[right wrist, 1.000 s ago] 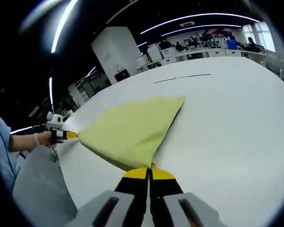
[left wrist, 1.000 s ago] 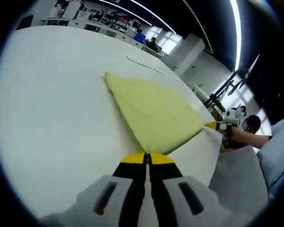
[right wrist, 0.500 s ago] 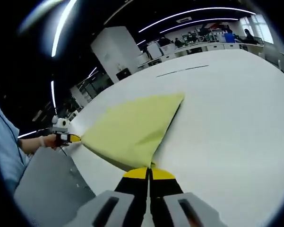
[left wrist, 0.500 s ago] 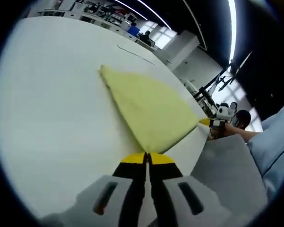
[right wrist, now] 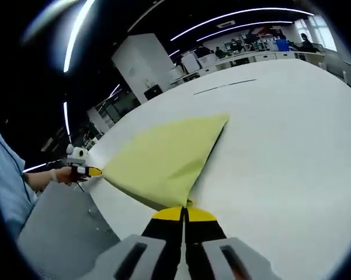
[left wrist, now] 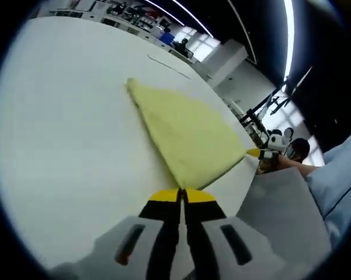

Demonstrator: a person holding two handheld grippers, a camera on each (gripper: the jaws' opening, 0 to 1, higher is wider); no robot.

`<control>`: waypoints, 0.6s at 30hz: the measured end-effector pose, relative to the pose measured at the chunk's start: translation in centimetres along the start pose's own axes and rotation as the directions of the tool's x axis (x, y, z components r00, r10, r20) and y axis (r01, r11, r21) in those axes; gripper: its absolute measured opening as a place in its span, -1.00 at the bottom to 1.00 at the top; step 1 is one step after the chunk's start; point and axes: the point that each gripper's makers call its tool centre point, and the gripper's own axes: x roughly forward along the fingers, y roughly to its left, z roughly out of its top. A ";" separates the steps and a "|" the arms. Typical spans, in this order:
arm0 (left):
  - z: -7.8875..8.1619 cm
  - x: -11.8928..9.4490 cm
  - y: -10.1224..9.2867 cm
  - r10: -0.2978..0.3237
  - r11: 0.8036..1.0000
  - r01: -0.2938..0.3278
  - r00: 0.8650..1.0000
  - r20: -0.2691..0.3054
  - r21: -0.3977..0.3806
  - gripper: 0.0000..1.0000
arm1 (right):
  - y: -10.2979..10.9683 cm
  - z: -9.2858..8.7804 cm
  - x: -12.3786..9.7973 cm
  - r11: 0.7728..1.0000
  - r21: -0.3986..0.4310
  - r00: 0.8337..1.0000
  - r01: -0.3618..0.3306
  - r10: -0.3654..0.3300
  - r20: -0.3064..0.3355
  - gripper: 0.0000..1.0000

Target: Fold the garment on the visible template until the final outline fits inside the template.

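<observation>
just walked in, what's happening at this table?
A person holds a gripper in each hand, and each is shut on a near corner of a yellow garment. The left gripper and right gripper hold that edge stretched between them over the white table. The far corner lies on the table. A thin dark line is marked beyond it.

- A large white table (left wrist: 64,134) spreads across the left gripper view, and it shows in the right gripper view as well (right wrist: 280,151).
- A thin dark line (right wrist: 225,87) is marked on the table near its far edge.
- A white pillar (right wrist: 141,64) rises beyond the far edge.
- Bright ceiling light strips (right wrist: 233,14) curve overhead.
- Distant desks (right wrist: 263,55) with seated people stand along the back.
</observation>
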 end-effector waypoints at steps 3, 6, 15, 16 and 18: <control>0.3 -0.2 -0.2 -0.005 1.000 0.006 1.000 0.018 -0.018 -1.00 | 0.0 0.0 0.0 1.000 0.001 1.000 -0.002 0.002 0.003 -1.00; 0.4 -0.2 -0.2 0.002 1.000 -0.002 1.000 0.014 0.003 -1.00 | 0.1 0.2 0.0 1.000 -0.021 1.000 -0.008 0.008 0.008 -1.00; 1.8 -1.2 0.0 0.088 0.990 -0.097 0.992 0.091 0.098 -0.34 | 0.3 1.5 -1.7 0.993 -0.118 0.998 0.016 -0.008 0.061 -0.35; 2.0 -1.3 -0.2 0.090 0.988 -0.101 0.991 0.095 0.114 -0.18 | 0.3 1.6 -1.9 0.991 -0.135 0.998 0.023 -0.015 0.060 -0.11; 2.6 -1.4 -0.3 0.102 0.981 -0.119 0.988 0.120 0.153 0.13 | 0.7 1.7 -2.0 0.985 -0.170 0.998 0.026 -0.016 0.061 0.28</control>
